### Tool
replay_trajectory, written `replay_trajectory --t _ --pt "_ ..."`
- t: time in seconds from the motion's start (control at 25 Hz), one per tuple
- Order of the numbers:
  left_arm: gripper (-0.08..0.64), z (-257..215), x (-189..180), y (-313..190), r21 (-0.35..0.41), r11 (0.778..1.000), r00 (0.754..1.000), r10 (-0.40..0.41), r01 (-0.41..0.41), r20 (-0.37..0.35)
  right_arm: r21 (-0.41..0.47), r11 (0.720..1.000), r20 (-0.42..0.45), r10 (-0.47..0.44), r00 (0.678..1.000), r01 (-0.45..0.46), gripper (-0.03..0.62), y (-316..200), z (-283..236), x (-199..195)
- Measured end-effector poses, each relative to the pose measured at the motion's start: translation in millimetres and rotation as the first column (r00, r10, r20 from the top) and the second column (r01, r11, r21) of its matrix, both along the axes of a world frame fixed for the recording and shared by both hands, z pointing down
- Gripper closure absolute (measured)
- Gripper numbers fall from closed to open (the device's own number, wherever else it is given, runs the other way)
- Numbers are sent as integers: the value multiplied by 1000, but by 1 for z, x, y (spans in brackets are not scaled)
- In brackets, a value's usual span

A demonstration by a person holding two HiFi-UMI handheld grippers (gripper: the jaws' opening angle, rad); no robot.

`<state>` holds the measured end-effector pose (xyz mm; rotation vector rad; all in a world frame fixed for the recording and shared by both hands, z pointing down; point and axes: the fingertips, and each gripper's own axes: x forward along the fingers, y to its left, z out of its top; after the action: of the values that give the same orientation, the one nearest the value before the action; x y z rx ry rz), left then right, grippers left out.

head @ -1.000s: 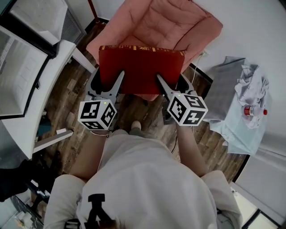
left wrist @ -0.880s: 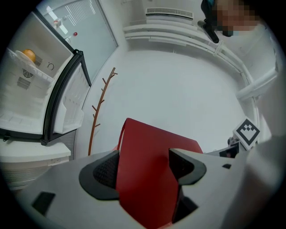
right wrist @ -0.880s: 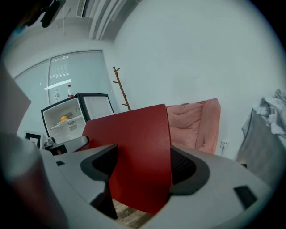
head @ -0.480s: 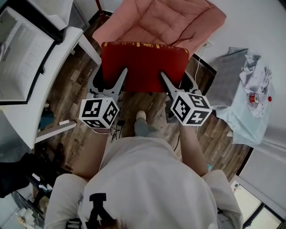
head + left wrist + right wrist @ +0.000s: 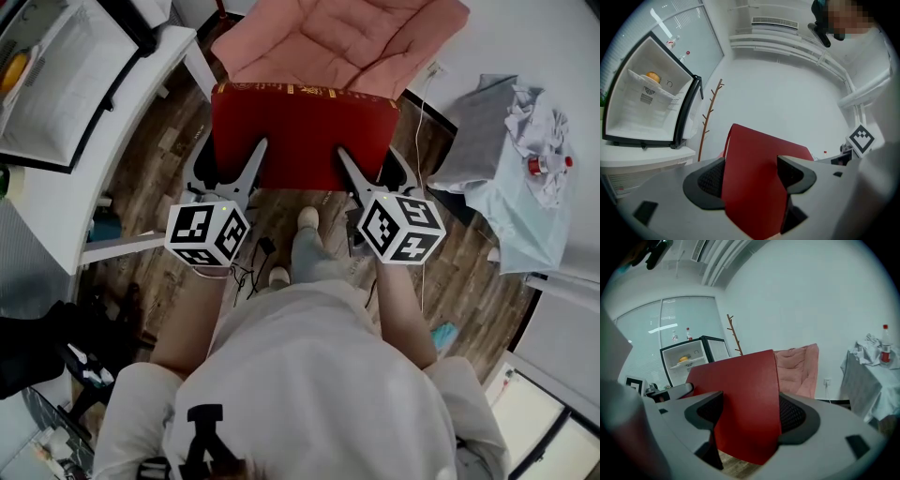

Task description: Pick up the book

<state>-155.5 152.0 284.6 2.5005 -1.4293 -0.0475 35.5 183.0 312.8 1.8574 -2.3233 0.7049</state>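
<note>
A large red book with a gold-patterned far edge is held up in the air in front of the person, above the wooden floor. My left gripper is shut on the book's near left part, and my right gripper is shut on its near right part. In the left gripper view the red book stands clamped between the dark pads. The right gripper view shows the same book pinched between that gripper's pads.
A pink padded armchair lies just beyond the book. At the left, a white counter carries an open small fridge. A table under a pale cloth, with crumpled fabric and a bottle, is at the right. A wooden coat stand rises by the wall.
Both grippers keep their hold on the book. The view has shifted: the armchair sits farther up the frame, and the person's feet now show on the floor below the book.
</note>
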Motion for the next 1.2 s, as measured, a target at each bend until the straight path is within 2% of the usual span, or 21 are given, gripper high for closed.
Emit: replay_trajectory --t 0.36,0.76,1.2 --pt "229 -6 -21 71 12 1000 1000 17 -17 0 11 1000 0 14 1000 -14 221 74 -6 -21" --pt "229 -27 -6 99 47 999 1000 2 -2 -20 39 999 -20 -6 1000 7 221 96 -30 -5" --pt "229 -34 6 105 62 998 1000 -8 8 -14 53 999 -11 -6 1000 7 221 102 -34 7"
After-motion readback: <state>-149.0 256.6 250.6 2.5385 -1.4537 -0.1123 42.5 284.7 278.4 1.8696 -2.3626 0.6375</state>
